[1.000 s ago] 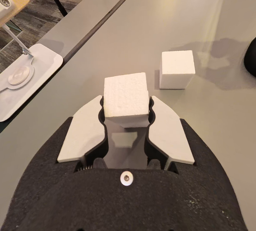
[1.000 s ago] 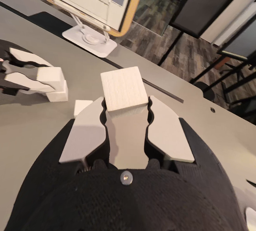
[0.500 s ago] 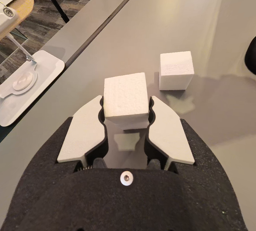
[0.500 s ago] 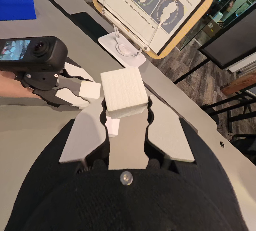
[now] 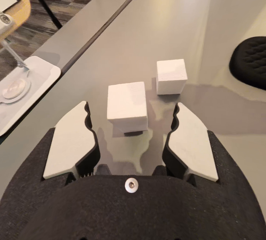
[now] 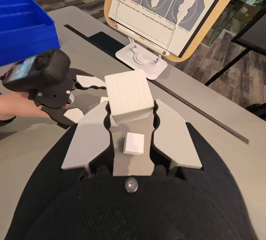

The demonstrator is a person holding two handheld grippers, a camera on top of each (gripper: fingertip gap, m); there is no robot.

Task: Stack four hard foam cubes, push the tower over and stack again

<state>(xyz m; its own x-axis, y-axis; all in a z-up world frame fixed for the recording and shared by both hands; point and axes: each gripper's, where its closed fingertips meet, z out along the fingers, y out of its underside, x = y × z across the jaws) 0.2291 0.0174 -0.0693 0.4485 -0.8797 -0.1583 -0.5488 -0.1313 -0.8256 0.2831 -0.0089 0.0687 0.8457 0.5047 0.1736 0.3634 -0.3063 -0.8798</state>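
Observation:
In the left wrist view, my left gripper [image 5: 131, 103] is open, with its fingers spread on either side of a white foam cube [image 5: 126, 100]. That cube rests on a second cube [image 5: 133, 130], which is mostly hidden under it. A third cube [image 5: 170, 77] stands alone on the grey table [image 5: 158, 24], just beyond and to the right. My right gripper [image 6: 131, 101] is shut on a fourth cube [image 6: 129, 96] and holds it in the air above the lone cube [image 6: 134, 144]. The left gripper [image 6: 93, 100] shows open at the left of the right wrist view. The right gripper's black body [image 5: 251, 67] shows at the right edge.
A blue bin [image 6: 21, 31] stands at the far left of the table. An instruction board on a white stand [image 6: 144, 60] sits at the back edge, and its base also shows in the left wrist view [image 5: 28, 82]. A dark slot [image 5: 100, 28] runs along the table near that edge. The gap from one gripper's tips to the other's is roughly 15 cm.
My left gripper has opened and let go of its cube, which now sits on the lower cube. My right gripper has carried its cube left, over the lone cube and close to the stack.

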